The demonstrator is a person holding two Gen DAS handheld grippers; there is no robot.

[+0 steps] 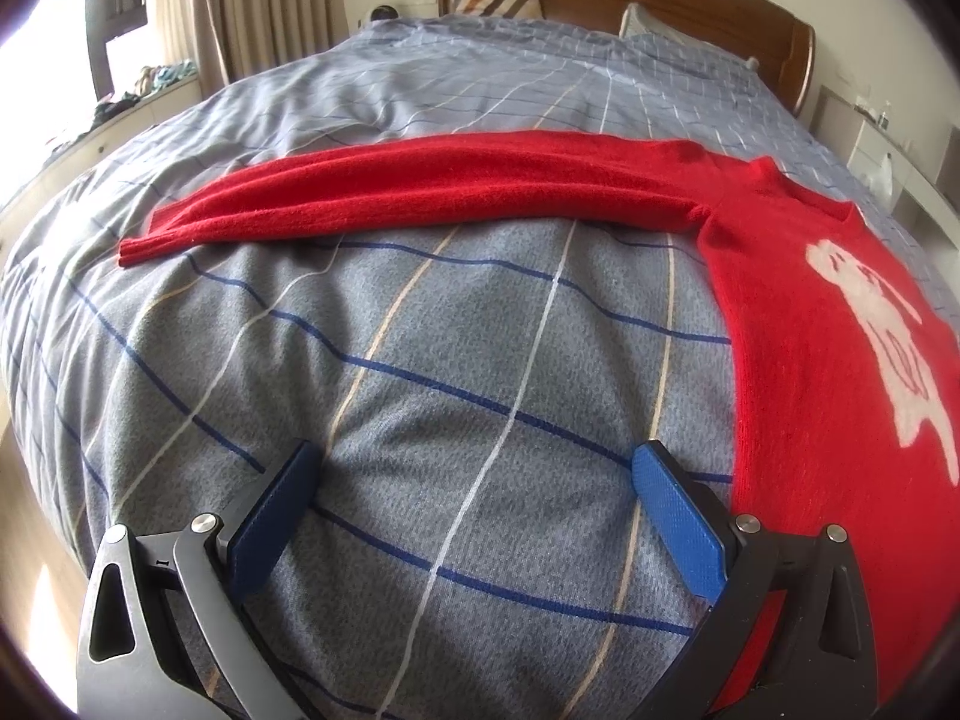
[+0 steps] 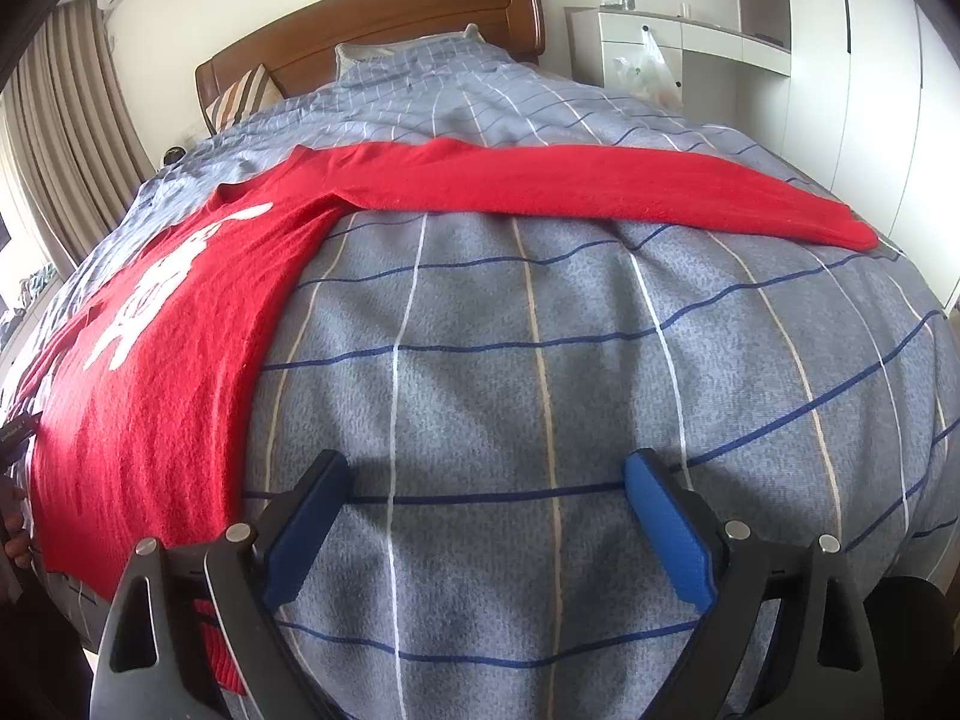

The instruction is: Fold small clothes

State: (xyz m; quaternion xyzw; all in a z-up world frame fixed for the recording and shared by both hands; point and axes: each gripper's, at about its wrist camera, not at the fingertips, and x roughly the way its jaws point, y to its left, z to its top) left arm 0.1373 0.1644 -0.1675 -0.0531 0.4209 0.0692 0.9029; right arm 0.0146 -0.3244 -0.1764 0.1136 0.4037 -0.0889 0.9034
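Note:
A red knit sweater [image 1: 810,324] with a white figure on its chest lies flat on the bed, front up. In the left wrist view one sleeve [image 1: 420,186] stretches out to the left across the quilt. In the right wrist view the sweater body [image 2: 162,360] lies at the left and the other sleeve [image 2: 600,186] runs out to the right. My left gripper [image 1: 474,468] hovers open over bare quilt just left of the sweater's hem side, nothing between its blue pads. My right gripper [image 2: 486,480] is open too, over bare quilt right of the body.
The bed carries a grey-blue checked quilt [image 1: 456,348], with a wooden headboard [image 2: 384,18] and pillows at the far end. Curtains [image 1: 264,0] and a low sill with clutter stand at the left side. White cabinets [image 2: 780,60] with a hanging plastic bag are at the right.

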